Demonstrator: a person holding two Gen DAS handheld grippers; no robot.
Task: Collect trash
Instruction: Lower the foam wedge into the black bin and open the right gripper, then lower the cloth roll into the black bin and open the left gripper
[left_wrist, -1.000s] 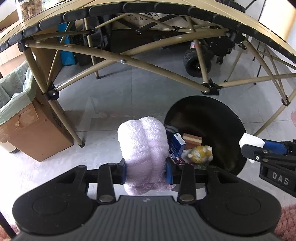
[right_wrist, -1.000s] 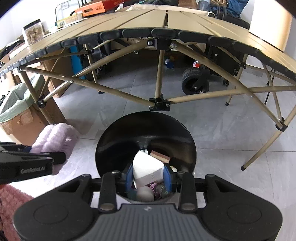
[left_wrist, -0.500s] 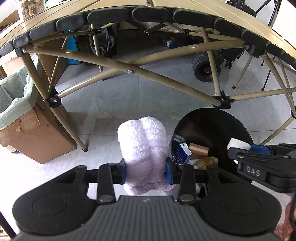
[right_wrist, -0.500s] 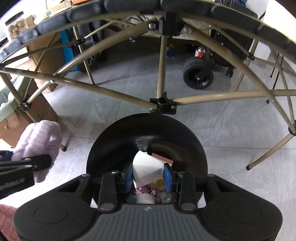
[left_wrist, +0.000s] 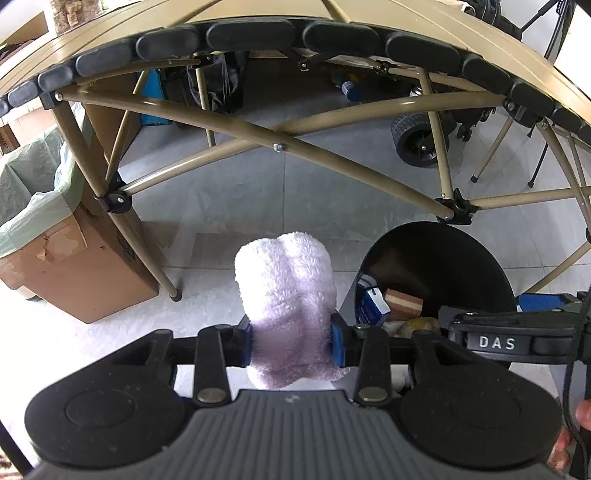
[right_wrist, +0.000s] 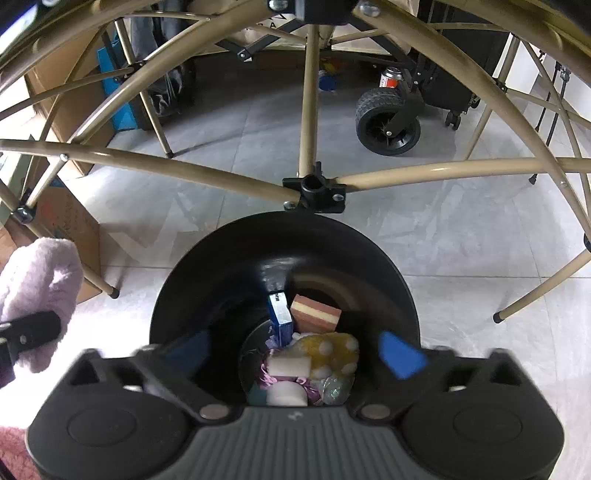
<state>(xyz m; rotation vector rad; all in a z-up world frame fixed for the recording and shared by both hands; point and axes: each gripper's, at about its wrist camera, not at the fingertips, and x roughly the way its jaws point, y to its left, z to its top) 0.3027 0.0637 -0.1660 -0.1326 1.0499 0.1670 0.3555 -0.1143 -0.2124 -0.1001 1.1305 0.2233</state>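
My left gripper (left_wrist: 291, 341) is shut on a fluffy pale-lilac cloth (left_wrist: 286, 280), held left of the black round bin (left_wrist: 461, 258). My right gripper (right_wrist: 295, 354) is open right over the bin (right_wrist: 221, 280), its blue pads spread wide. A white block (right_wrist: 289, 366) lies in the bin on top of other trash: a blue carton (right_wrist: 280, 315), a brown layered block (right_wrist: 316, 314), a yellow spotted piece (right_wrist: 330, 352). The cloth shows at the left of the right wrist view (right_wrist: 40, 291). The right gripper appears in the left wrist view (left_wrist: 517, 338).
A tan folding table frame (left_wrist: 280, 147) arches over the tiled floor behind the bin. A cardboard box with a green liner (left_wrist: 55, 251) stands at the left. A black wheeled cart (right_wrist: 388, 122) sits at the back right.
My right gripper has opened and let go of the white block, which now lies in the bin. Both grippers moved closer to the bin. The left gripper still holds the cloth.
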